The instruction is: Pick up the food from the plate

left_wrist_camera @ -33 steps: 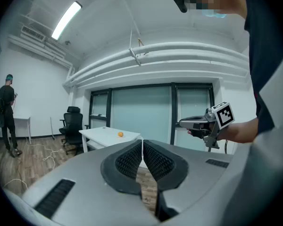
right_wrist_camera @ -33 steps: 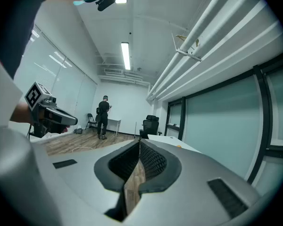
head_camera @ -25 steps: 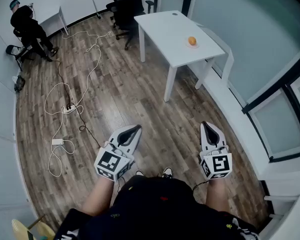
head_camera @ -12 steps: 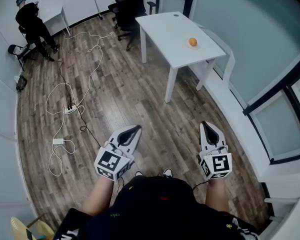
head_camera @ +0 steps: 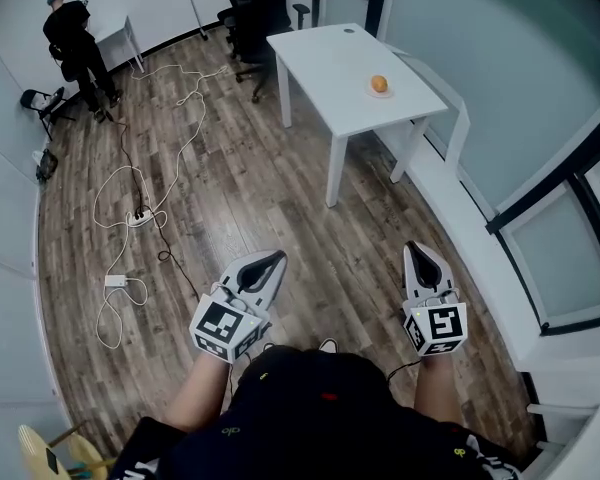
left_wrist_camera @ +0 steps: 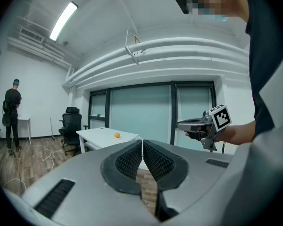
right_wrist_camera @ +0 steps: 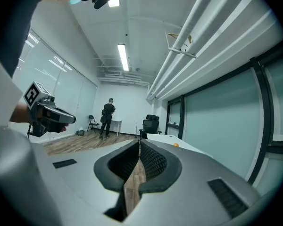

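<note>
Closest to me, low in the head view, my left gripper [head_camera: 269,259] and right gripper [head_camera: 417,250] are held out over the wood floor [head_camera: 280,198], well apart from each other. Each has its jaws pressed together with nothing between them. Further out, white cables [head_camera: 120,183] loop across the boards. Beyond them stands a white table [head_camera: 325,63]. The food [head_camera: 379,84], a small orange piece, sits on its plate [head_camera: 381,93] near the table's window-side edge, well away from both grippers. Farthest off, black office chairs [head_camera: 250,8] and a person [head_camera: 75,43] stand by the back wall.
</note>
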`<state>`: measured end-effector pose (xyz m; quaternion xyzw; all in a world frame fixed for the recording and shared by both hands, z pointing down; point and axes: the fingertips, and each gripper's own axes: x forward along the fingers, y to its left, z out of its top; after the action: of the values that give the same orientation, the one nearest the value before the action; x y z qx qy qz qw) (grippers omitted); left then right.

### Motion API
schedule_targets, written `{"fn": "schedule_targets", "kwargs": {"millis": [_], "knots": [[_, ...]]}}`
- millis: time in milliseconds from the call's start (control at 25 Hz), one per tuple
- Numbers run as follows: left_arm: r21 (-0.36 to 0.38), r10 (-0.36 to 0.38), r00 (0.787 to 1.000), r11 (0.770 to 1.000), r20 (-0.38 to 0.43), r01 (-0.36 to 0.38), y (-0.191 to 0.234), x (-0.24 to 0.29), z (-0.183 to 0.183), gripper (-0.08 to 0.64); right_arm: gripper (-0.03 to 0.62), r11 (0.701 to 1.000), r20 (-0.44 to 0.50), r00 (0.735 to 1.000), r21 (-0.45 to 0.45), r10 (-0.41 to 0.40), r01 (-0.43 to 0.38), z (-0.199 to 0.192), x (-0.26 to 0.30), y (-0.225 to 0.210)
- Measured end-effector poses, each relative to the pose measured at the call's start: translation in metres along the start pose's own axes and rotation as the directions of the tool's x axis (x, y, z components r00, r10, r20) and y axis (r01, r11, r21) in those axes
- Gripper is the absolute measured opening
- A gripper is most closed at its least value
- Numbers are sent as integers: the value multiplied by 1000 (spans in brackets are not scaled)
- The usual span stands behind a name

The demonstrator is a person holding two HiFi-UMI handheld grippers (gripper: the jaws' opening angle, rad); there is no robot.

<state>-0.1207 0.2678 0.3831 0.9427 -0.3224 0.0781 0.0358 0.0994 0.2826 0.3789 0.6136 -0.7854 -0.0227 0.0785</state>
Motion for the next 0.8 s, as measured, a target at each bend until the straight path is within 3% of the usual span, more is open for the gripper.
{"fn": "schedule_targets", "kwargs": {"millis": [240,400,640,800], "knots": [[24,12,1000,1000,16,-12,-31,17,3,26,28,999,-19,1000,51,11,-10,-21,-3,-36],[18,13,1000,1000,-10,-13,-33,32,-3,26,28,994,-29,999,106,-23,26,-31,5,-57],[4,-28,999,1000,-15,28,-21,65,-9,26,28,999,-37,998,15,42,-41,-31,25,-54],[-18,-65,998,998,-5,65,1,103,-13,26,28,999,-77,997,36,-13,16,-44,49,-76]]}}
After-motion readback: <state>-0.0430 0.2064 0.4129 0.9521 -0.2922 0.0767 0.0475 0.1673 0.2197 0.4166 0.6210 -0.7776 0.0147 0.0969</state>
